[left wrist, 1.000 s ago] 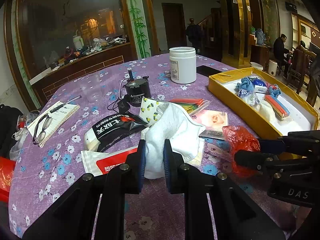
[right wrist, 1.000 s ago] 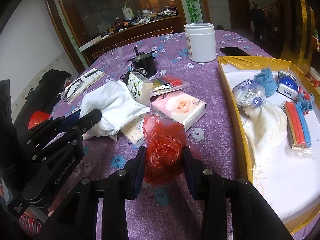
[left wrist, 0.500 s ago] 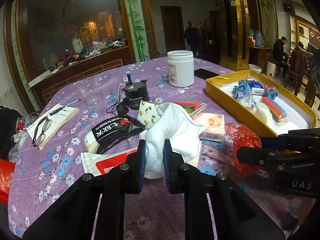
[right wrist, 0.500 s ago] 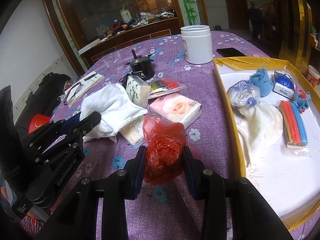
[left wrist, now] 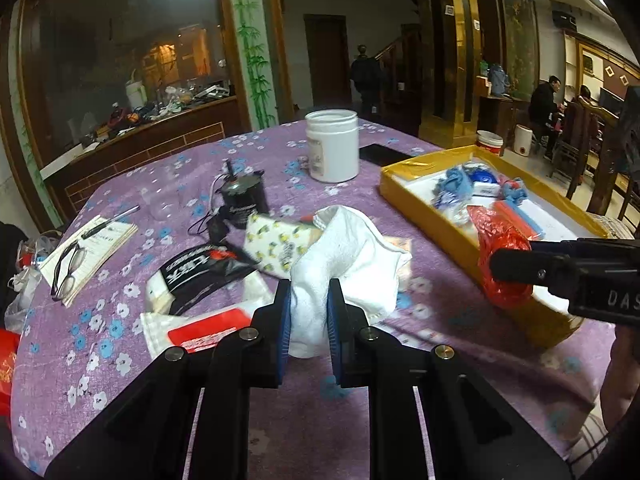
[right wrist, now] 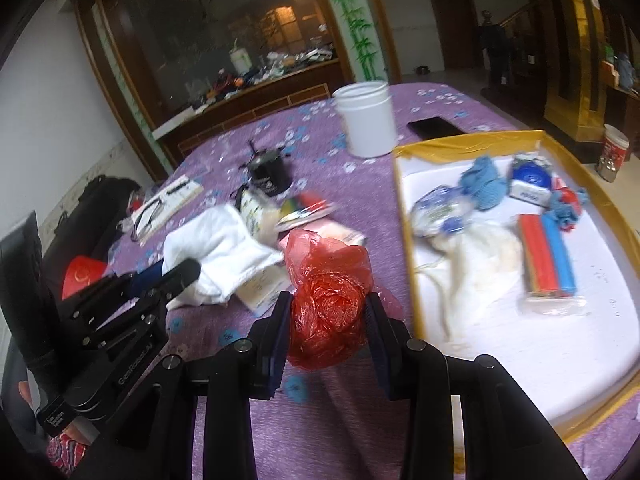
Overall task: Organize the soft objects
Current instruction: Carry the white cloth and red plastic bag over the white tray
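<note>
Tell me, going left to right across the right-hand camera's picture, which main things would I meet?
Left tool → white towel → red plastic bag, pinched in the right tool → yellow tray → red and blue strips.

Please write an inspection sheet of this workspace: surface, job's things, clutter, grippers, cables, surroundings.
Surface: round table, purple floral cloth.
Job's things: white towel and red plastic bag are gripped; yellow tray holds soft items.
Clutter: white jar, notebook with glasses, phone.
Grippers: left gripper shut on towel; right gripper shut on bag.
Cables: thin wire by black motor.
Surroundings: seated people far right.
</note>
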The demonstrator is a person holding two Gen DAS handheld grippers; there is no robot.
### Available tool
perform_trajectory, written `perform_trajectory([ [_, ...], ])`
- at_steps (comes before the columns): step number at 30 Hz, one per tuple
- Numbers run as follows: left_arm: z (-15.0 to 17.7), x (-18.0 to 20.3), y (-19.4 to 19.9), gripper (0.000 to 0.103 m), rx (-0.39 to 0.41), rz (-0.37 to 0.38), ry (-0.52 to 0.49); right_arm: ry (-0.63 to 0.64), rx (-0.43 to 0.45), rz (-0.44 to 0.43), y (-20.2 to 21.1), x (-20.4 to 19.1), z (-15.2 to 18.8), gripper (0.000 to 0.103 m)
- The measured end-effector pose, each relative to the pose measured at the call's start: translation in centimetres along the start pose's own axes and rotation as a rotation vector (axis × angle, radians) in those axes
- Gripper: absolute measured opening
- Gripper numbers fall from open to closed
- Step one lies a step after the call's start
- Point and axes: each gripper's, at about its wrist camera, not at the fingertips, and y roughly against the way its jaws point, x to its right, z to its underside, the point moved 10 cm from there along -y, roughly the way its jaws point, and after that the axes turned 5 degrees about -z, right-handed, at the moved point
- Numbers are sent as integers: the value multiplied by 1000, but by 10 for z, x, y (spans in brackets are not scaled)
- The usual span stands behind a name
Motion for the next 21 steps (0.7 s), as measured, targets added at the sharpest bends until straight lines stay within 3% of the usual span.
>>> perform_trajectory([
  [11, -33, 113, 2, 14, -21, 226, -64, -150, 104, 50, 50, 76, -11, 37],
  [15, -31, 164, -8, 14, -49, 288, -109, -223, 152, 138, 75, 121, -9, 37],
  [21, -9, 207, -18, 14, -105, 333, -193, -336, 170, 248, 95, 183, 3, 37],
])
